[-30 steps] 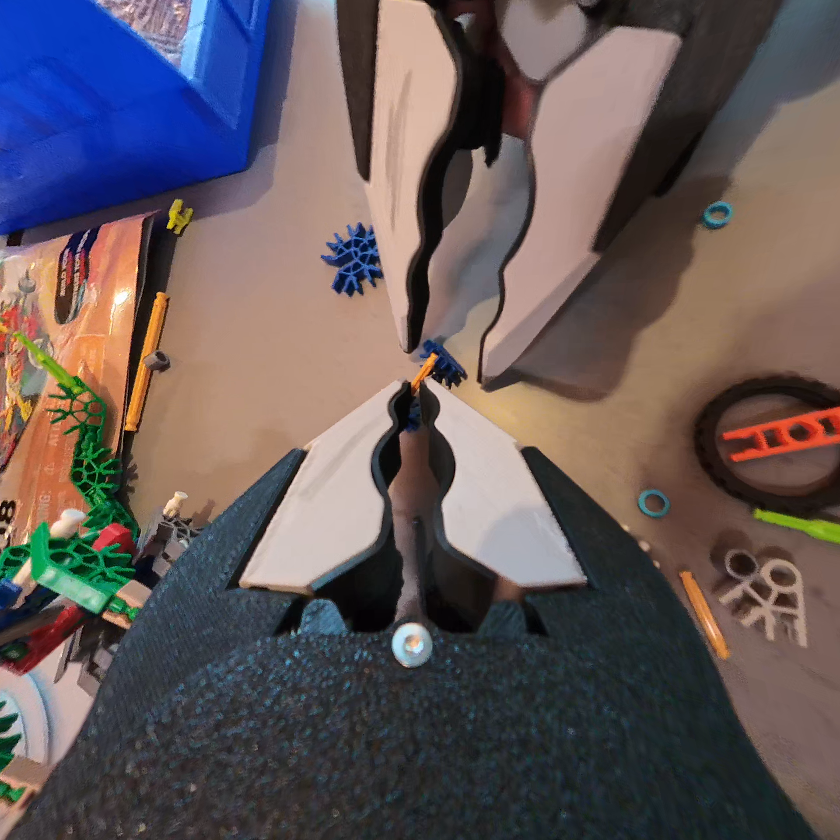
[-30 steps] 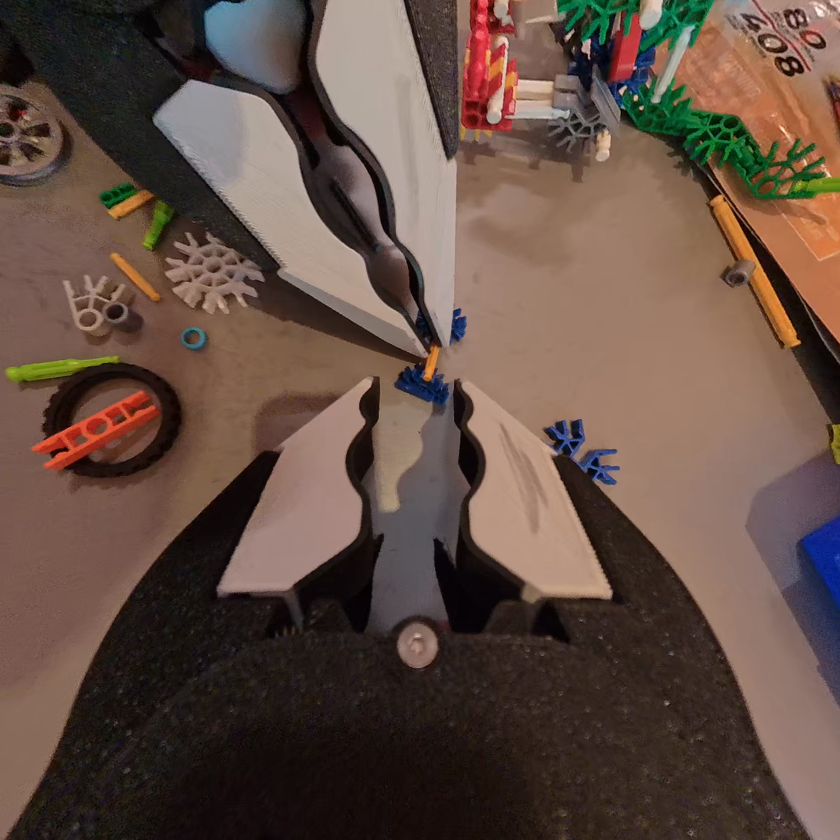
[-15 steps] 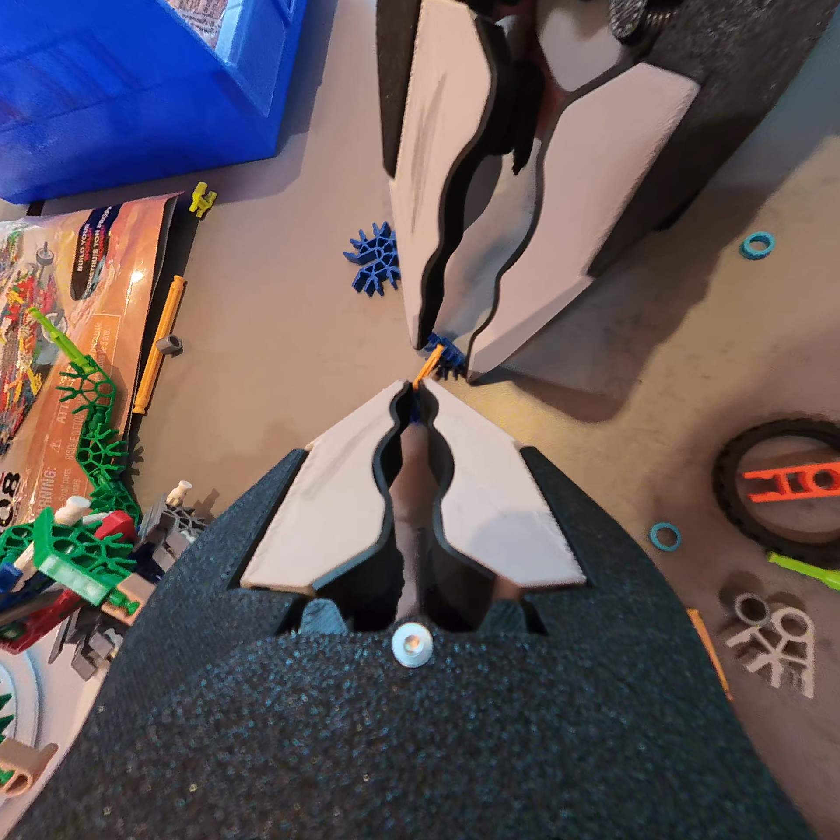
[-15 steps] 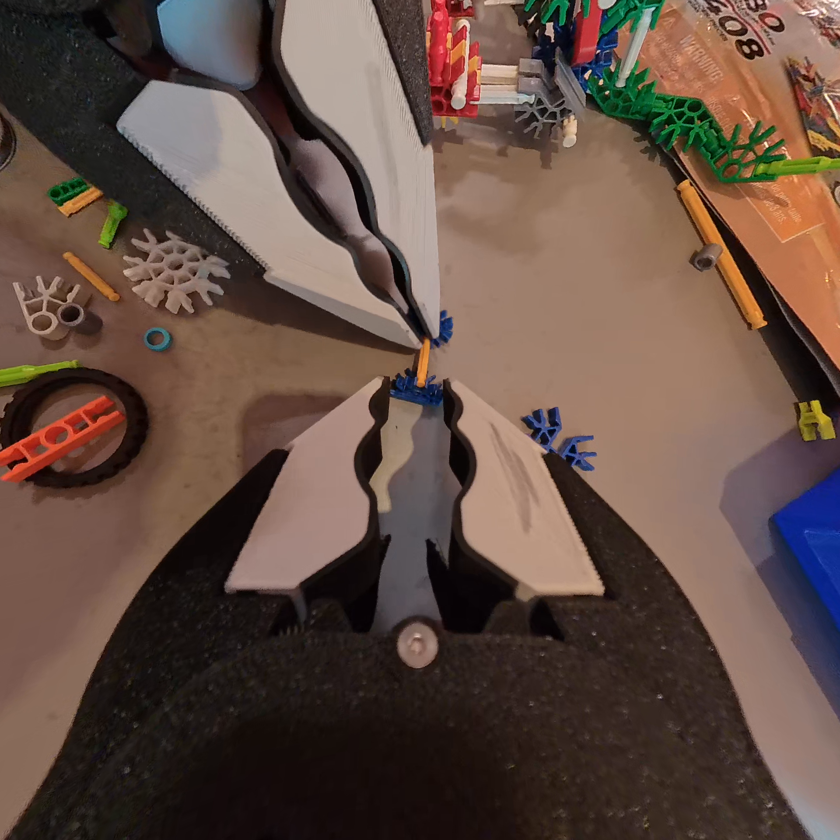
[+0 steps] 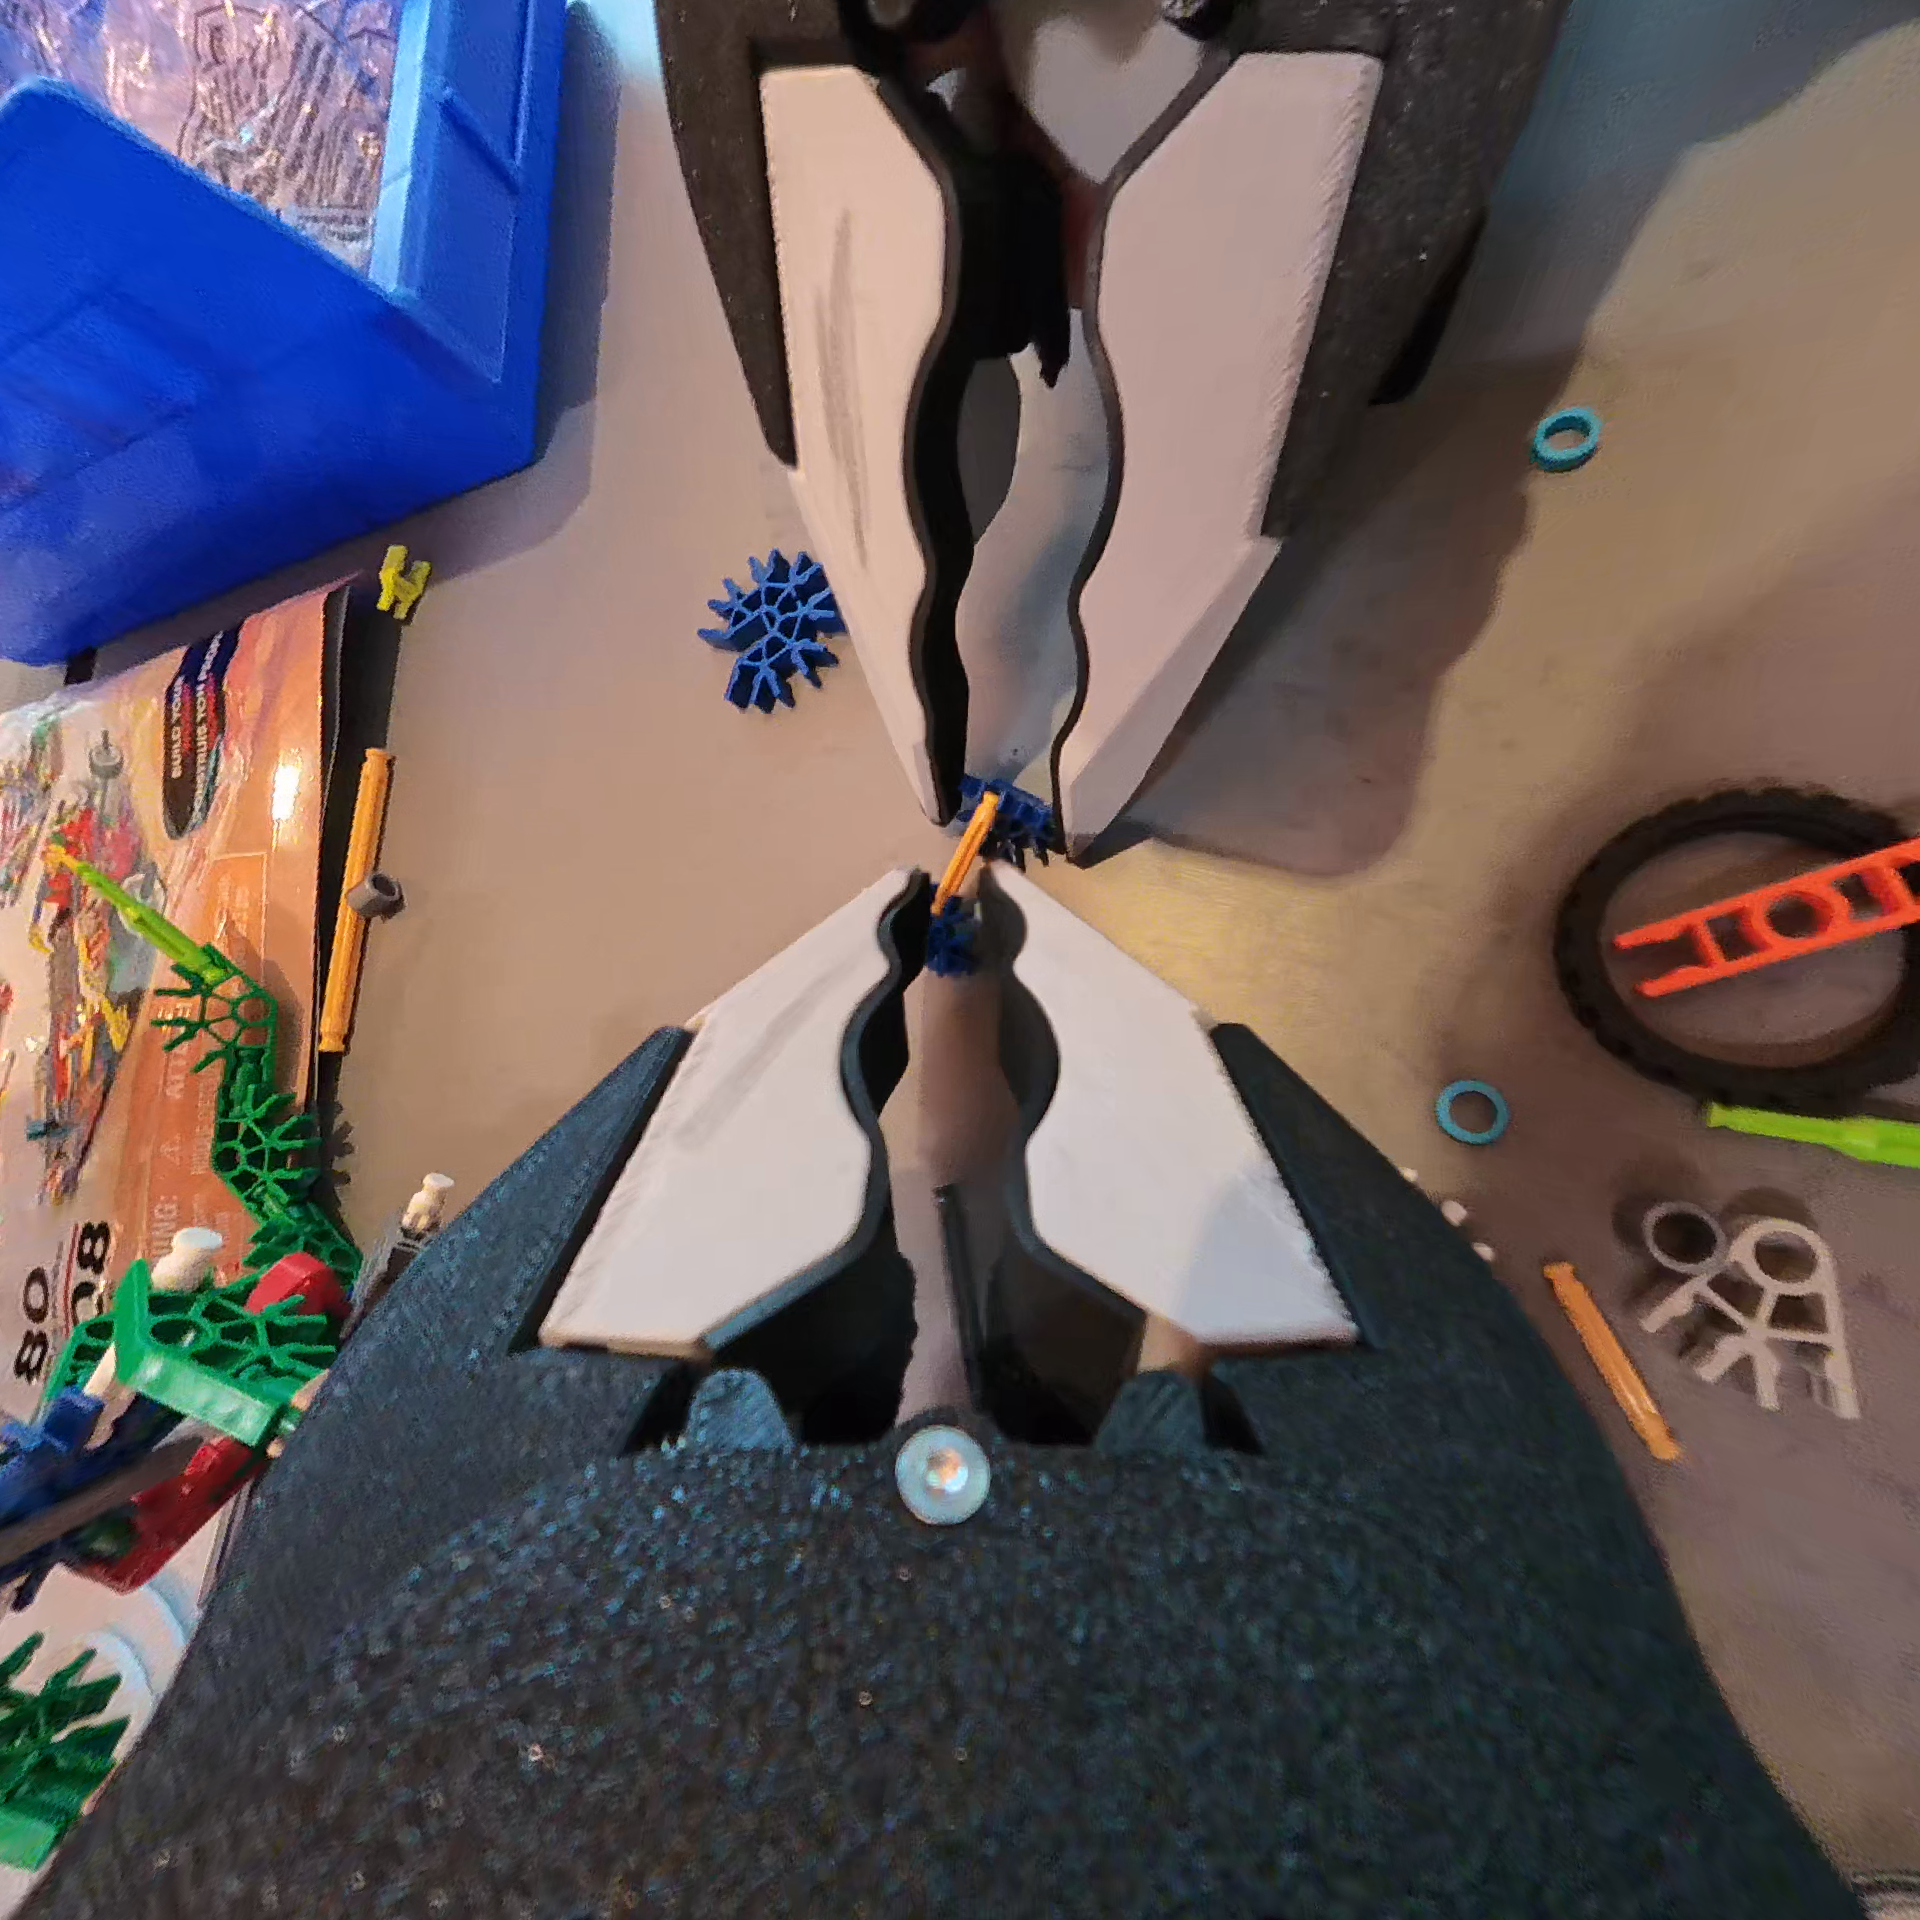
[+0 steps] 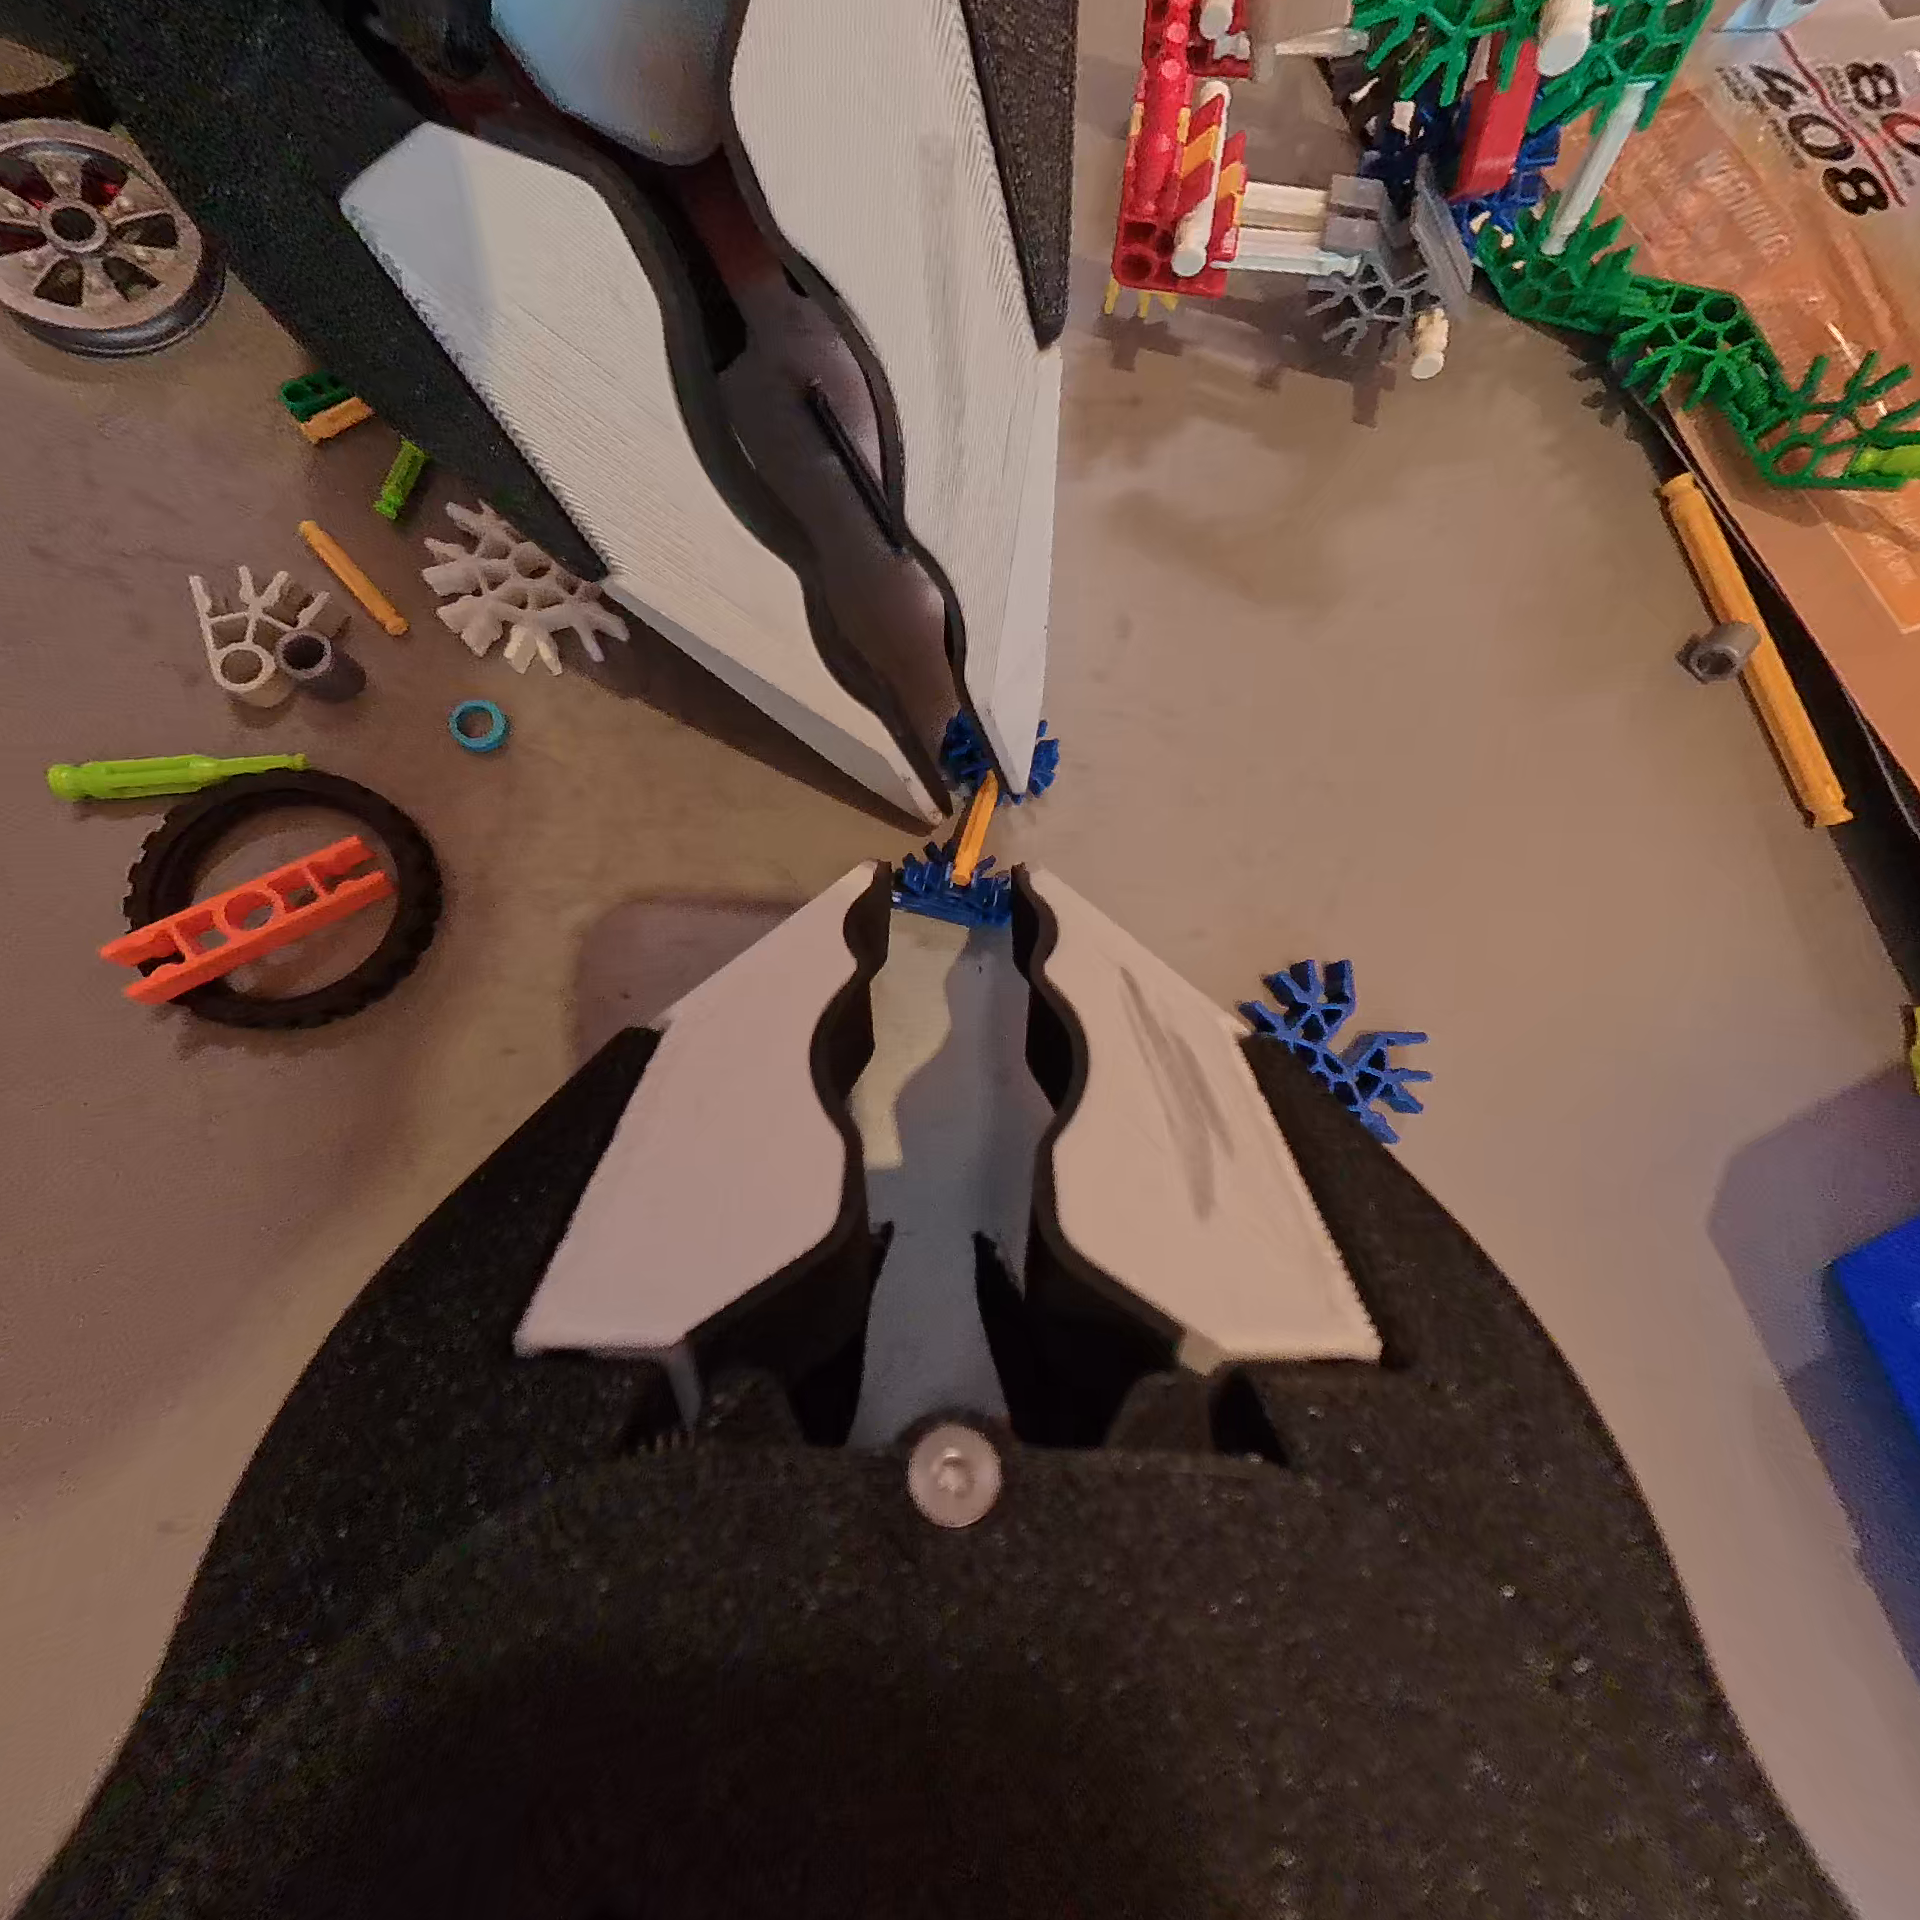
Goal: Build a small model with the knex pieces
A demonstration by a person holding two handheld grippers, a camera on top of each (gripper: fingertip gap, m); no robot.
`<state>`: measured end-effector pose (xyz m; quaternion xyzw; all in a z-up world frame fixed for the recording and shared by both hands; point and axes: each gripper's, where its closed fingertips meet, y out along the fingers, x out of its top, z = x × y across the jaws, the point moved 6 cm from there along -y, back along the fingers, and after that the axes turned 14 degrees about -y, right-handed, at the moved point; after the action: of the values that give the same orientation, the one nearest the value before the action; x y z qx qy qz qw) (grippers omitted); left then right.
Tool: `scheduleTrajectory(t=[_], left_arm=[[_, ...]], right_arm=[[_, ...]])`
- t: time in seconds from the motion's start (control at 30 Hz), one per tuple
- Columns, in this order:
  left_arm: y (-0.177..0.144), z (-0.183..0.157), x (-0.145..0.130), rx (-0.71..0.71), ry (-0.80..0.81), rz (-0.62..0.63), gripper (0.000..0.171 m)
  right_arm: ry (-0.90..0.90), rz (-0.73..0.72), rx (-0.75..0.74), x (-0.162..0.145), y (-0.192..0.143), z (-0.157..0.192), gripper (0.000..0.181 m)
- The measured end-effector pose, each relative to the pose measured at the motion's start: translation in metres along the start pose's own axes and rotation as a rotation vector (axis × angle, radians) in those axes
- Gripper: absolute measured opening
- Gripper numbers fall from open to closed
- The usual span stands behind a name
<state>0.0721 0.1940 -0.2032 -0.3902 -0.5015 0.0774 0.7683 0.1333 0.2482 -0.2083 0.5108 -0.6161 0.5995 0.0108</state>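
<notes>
My left gripper (image 5: 951, 896) is shut on a small blue connector (image 5: 950, 948). A short orange rod (image 5: 966, 850) runs from it to a second blue connector (image 5: 1010, 823), held in the tips of my right gripper (image 5: 1003, 826), which comes in from the top. In the right wrist view my right gripper (image 6: 951, 883) is shut on its blue connector (image 6: 951, 896). The orange rod (image 6: 977, 826) leads to the other blue connector (image 6: 1000, 764) in the left gripper (image 6: 982, 795). The two grippers face each other tip to tip just above the table.
A blue bin (image 5: 239, 343), an orange printed packet (image 5: 156, 883) and a green and red built model (image 5: 208, 1340) lie left. A loose blue connector (image 5: 774, 634), a black tyre (image 5: 1745, 956), teal rings (image 5: 1470, 1112) and a grey connector (image 5: 1745, 1309) are scattered around. The tips of both grippers are at nearly the same place.
My right gripper's fingers have closed in on the blue connector at the rod's end. The left gripper has stayed shut on its connector. Both views have shifted slightly.
</notes>
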Motion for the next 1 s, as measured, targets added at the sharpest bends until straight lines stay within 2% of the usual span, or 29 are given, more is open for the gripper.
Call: scheduleTrajectory(t=[0.27,1.0], left_arm=[[0.0005,-0.0028,-0.0011,-0.008,0.032,0.005,0.000],[-0.0010,-0.0031,0.0004,0.000,0.062,-0.003,0.000]], right_arm=[[-0.018,-0.005,0.013,0.0009,-0.0003,0.0027,0.023],[-0.012,0.002,0.013,-0.0031,-0.0036,0.0014,0.022]])
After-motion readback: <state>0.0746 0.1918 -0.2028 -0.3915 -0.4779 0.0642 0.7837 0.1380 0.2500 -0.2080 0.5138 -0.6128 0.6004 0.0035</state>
